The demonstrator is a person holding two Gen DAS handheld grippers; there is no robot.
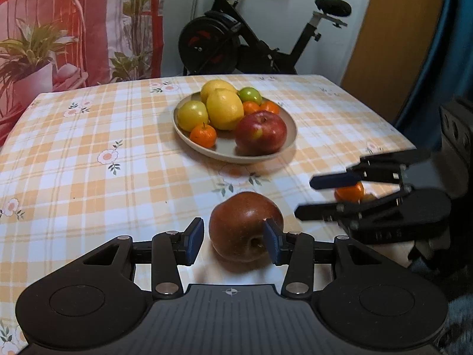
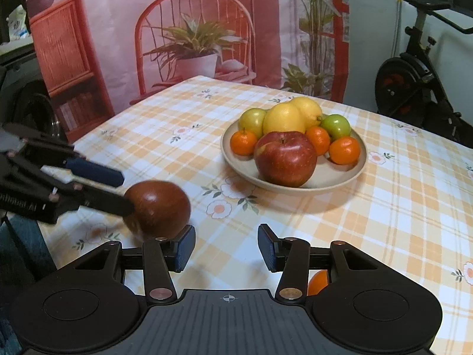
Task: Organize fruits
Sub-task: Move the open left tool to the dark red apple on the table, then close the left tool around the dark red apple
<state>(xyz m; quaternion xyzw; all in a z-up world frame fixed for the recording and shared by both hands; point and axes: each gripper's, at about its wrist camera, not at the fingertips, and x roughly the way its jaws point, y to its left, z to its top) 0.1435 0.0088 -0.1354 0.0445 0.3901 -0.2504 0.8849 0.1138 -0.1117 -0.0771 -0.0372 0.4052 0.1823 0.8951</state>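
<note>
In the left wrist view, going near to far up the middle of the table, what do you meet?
Left gripper → dark red apple → plate rim → red apple on the plate → lemons → exercise bike.

The black left gripper (image 1: 233, 241) with blue-padded fingers holds its jaws apart, low and level. The black right gripper (image 2: 226, 247), jaws likewise parted, sits just beside it, angled across its front.

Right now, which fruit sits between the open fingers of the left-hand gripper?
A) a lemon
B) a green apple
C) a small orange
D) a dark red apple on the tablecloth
D: in the left wrist view the dark red apple lies on the tablecloth between the left gripper's spread fingers.
</note>
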